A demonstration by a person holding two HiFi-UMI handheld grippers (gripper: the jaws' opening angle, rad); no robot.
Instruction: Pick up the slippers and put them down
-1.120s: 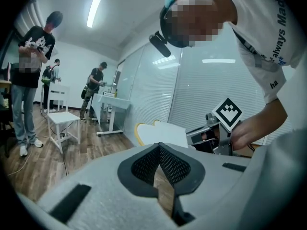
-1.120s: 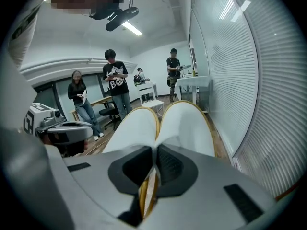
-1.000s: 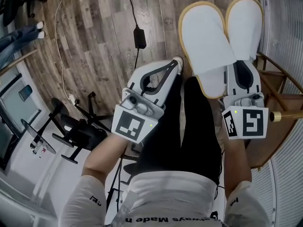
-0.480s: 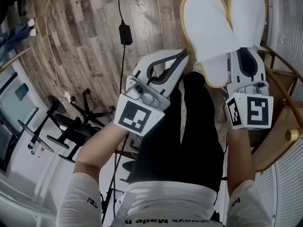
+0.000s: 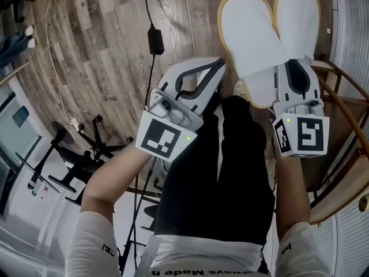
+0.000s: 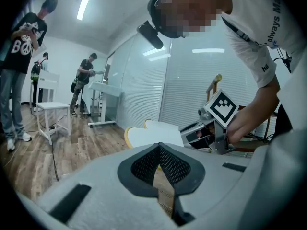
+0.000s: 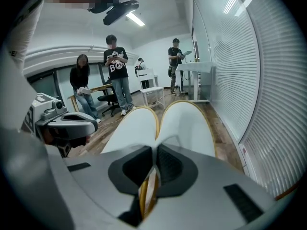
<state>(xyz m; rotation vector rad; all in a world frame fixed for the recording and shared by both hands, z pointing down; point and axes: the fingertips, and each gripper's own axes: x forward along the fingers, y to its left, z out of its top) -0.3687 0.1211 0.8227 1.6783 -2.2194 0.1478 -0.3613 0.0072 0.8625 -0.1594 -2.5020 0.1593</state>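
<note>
Little has changed: the pair of soft white slippers with yellow edging (image 5: 252, 36) stays at the upper right over the wood-plank floor (image 5: 104, 51). The right gripper's (image 5: 295, 77) fingers still pinch the heels, so nothing is set down yet. The left gripper (image 5: 214, 71), fingers together, holds nothing.

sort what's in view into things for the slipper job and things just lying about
For the job:
- slippers
- right tool, shut on the slippers
- left tool, shut and empty

Just lying about:
- power brick with its cable
- black stand
- white table
</note>
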